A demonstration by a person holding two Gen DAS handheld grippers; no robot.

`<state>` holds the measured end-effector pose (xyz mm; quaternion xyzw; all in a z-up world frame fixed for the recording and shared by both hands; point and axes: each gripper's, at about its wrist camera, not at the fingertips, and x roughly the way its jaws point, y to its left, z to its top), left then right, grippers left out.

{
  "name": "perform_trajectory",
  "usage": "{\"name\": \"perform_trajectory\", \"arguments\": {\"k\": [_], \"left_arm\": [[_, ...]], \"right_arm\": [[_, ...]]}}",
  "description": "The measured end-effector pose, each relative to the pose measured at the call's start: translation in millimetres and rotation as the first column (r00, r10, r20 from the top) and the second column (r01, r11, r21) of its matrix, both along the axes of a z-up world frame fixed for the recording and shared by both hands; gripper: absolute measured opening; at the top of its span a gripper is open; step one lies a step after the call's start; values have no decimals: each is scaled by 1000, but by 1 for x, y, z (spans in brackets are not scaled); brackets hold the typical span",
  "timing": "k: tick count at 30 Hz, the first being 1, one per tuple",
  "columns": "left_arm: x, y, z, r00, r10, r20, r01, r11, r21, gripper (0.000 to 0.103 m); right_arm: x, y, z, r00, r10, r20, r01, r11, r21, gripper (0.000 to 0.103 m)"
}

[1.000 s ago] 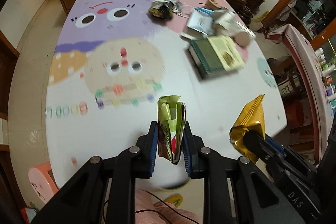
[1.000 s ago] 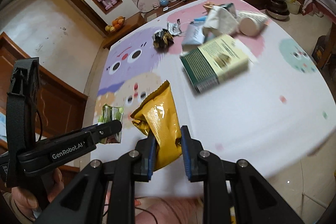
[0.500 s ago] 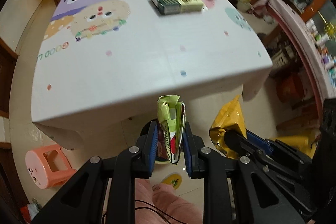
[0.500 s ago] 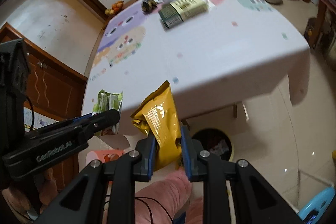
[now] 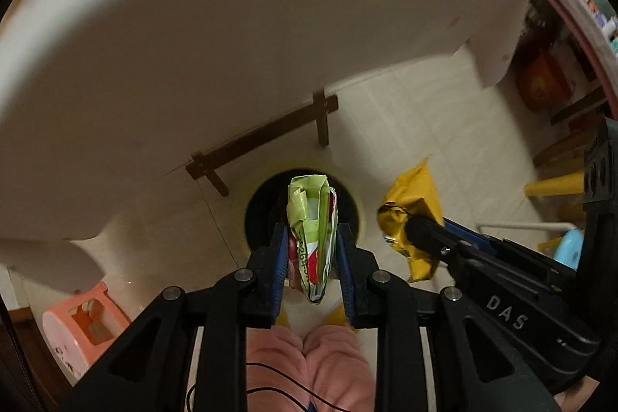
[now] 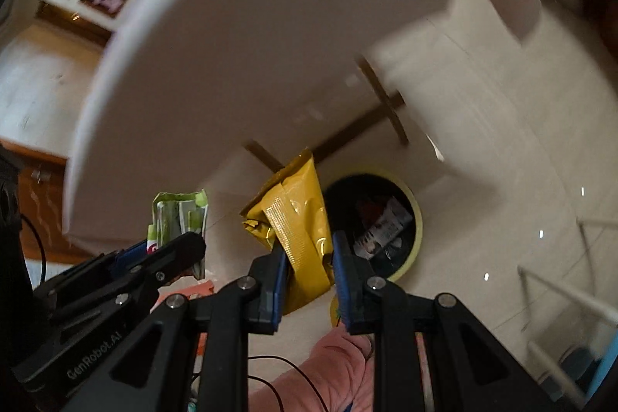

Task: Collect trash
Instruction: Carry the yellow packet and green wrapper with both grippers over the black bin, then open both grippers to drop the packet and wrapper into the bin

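My left gripper (image 5: 312, 242) is shut on a crumpled green wrapper (image 5: 311, 219) and holds it right above the round yellow-rimmed trash bin (image 5: 258, 209) on the floor. My right gripper (image 6: 309, 255) is shut on a yellow foil snack bag (image 6: 299, 219), held just left of the bin (image 6: 415, 215), which has wrappers inside. The yellow bag (image 5: 415, 207) and right gripper show at the right of the left wrist view; the green wrapper (image 6: 177, 215) and left gripper show at the left of the right wrist view.
The white tablecloth (image 5: 231, 26) overhangs above the bin, with a brown wooden table brace (image 5: 266, 138) behind it. A pink stool (image 5: 83, 323) stands at the lower left. Pink-clad knees (image 5: 309, 361) are below the grippers. A red pot (image 5: 540, 80) sits far right.
Both grippers have dropped from table height to below the table edge and tilted down over the trash bin, each still holding its wrapper. The tabletop objects have left view.
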<state>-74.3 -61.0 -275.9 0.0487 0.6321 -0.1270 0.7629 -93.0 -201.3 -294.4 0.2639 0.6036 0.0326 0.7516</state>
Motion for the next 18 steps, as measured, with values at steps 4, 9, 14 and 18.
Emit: {"name": "perform_trajectory", "arguments": {"k": [4,9,14,18], "left_arm": [[9,0,-63,1000,-14,-18,14,1000,6,23],[15,2,-120,998,-27,-54,26,999,-25,32],[25,9,-159,991,1,-135,-14,995,-95,56],[33,16,-176,988,44,-146,-57,995,-87,63]], "right_arm": [[0,-6,-66,997,-57,-48,58,998,13,22],[8,-2,-127,993,-78,-83,80,997,22,22],[16,4,-177,989,-67,-134,75,996,50,25],[24,5,-206,980,-43,-195,54,997,51,31]]}}
